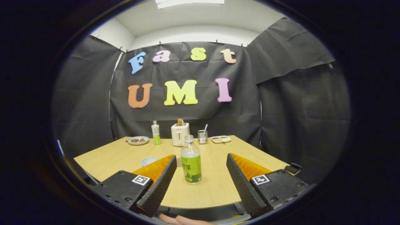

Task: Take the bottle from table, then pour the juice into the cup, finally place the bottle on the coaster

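Lining up on the bottle, fingers spread wide

The gripper [200, 179] hangs just off the table's [215, 190] near edge with its fingers wide apart and nothing in them; the bottle [191, 159] stands upright between them, closer to the left finger and touching neither. To take it well, I'd say shift a little left so the bottle sits midway, push in until the pads flank the green label, then close level so it doesn't tip. Just left of the bottle and a bit behind, the cup [148, 161] peeks over the left finger. I can't pick out the coaster. Well beyond the bottle, a toaster [180, 133], a second bottle [155, 133] and a plate [138, 140] line the far edge.
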`<state>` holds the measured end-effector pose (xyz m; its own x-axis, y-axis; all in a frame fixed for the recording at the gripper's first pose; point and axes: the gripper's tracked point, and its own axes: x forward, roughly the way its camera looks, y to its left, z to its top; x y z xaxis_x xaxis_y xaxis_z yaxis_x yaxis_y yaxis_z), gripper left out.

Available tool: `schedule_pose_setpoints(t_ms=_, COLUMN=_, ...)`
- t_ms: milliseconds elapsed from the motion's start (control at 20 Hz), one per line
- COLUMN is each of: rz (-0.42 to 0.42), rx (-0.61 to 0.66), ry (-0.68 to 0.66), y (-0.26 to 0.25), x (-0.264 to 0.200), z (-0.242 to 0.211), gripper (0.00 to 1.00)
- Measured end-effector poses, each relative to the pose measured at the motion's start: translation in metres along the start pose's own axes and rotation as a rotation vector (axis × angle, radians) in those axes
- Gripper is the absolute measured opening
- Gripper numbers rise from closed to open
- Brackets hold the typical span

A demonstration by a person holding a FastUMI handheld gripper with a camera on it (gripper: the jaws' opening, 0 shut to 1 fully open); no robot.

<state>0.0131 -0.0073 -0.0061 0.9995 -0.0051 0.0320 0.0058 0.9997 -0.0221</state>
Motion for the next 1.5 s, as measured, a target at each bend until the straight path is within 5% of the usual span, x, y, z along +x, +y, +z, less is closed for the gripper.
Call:
schedule_pose_setpoints(t_ms=900, rz=0.027, rx=-0.051, ry=0.061, y=0.016, x=0.086, z=-0.059, gripper=1.00)
schedule_pose_setpoints(t_ms=1500, rz=0.053, rx=-0.100, ry=0.063, y=0.025, x=0.121, z=-0.059, gripper=1.00)
